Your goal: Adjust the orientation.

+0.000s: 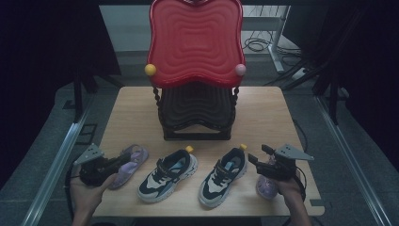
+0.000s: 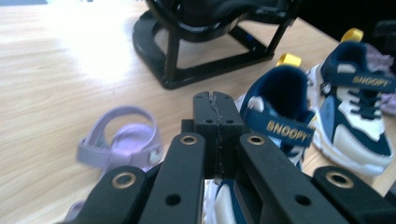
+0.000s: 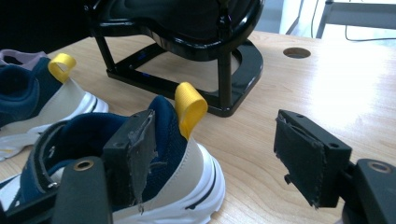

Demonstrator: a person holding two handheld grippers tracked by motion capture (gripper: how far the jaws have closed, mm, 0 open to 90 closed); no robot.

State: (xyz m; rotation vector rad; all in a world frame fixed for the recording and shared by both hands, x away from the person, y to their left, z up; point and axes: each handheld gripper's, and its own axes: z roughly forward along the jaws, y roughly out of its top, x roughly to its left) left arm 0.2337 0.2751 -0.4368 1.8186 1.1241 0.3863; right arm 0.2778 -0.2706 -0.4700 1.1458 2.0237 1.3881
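Two navy, white and grey sneakers with yellow heel loops stand side by side at the table's front, the left sneaker [image 1: 168, 174] [image 2: 285, 121] and the right sneaker [image 1: 223, 175] [image 3: 177, 154]. A purple sandal [image 1: 131, 160] [image 2: 126, 144] lies to their left. My left gripper [image 1: 125, 161] [image 2: 218, 100] hovers over it, jaws shut together with nothing between them. A second purple sandal [image 1: 266, 186] lies at the right, partly under my right gripper [image 1: 259, 155] [image 3: 217, 140]. That gripper is open and empty, just to the right of the right sneaker's heel.
A black stand [image 1: 196, 110] [image 3: 219, 93] carrying a red wavy tray [image 1: 195, 42] occupies the middle and back of the wooden table [image 1: 263, 108]. Bare wood lies on both sides of the stand. The table has a round hole [image 3: 297, 52] near its far right.
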